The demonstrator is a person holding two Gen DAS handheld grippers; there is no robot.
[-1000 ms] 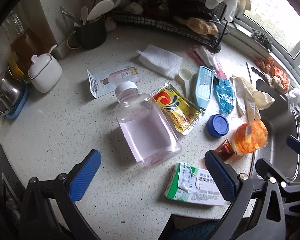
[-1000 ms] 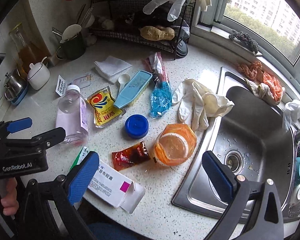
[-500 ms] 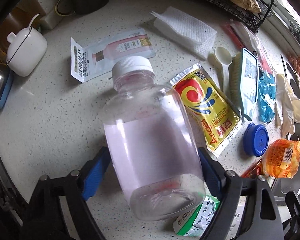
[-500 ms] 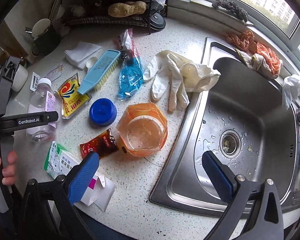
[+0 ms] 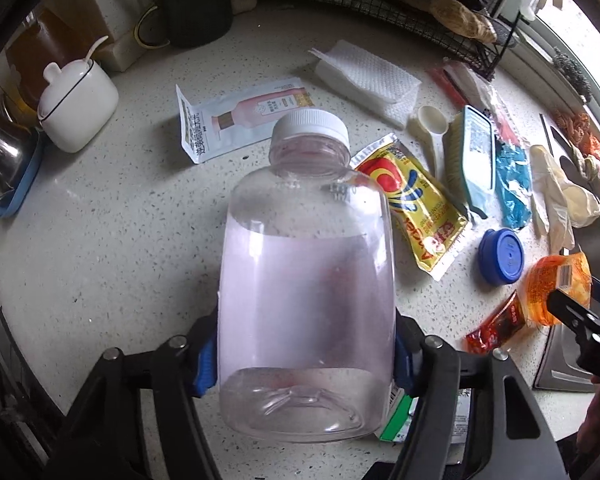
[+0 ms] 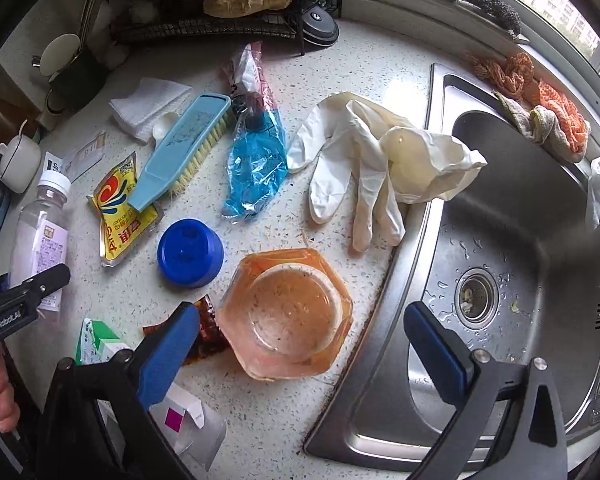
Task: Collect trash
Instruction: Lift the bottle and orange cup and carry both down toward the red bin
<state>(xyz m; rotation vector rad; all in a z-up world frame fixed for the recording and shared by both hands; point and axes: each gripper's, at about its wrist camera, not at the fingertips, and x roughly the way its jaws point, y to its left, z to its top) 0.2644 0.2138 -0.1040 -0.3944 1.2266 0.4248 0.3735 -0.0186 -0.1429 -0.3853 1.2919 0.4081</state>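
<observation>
Left wrist view: the left claw (image 5: pixel 306 354) is closing around a clear plastic bottle (image 5: pixel 306 280) with a white cap and a pale pink label. The bottle lies on the speckled white desk (image 5: pixel 120 220) with its cap pointing away. The blue pads sit right at both sides of the bottle, near its bottom end. I cannot tell if they press on it yet.

Just beside the bottle lies a yellow sauce packet (image 5: pixel 412 208). Past that are a blue lid (image 5: pixel 502 256), a small red packet (image 5: pixel 496 326) and an orange jar (image 5: pixel 556 288).

In the right wrist view, the right claw (image 6: pixel 300 350) is wide open and holds nothing. It hangs over the orange jar, which lies on the desk next to the metal sink (image 6: pixel 520 240). The jar's open mouth faces the camera. One blue pad is over the red packet and the other is over the sink. White rubber gloves (image 6: pixel 364 164) lie near the sink edge. A blue scrub brush (image 6: pixel 180 152) rests partly on the yellow packet.
</observation>
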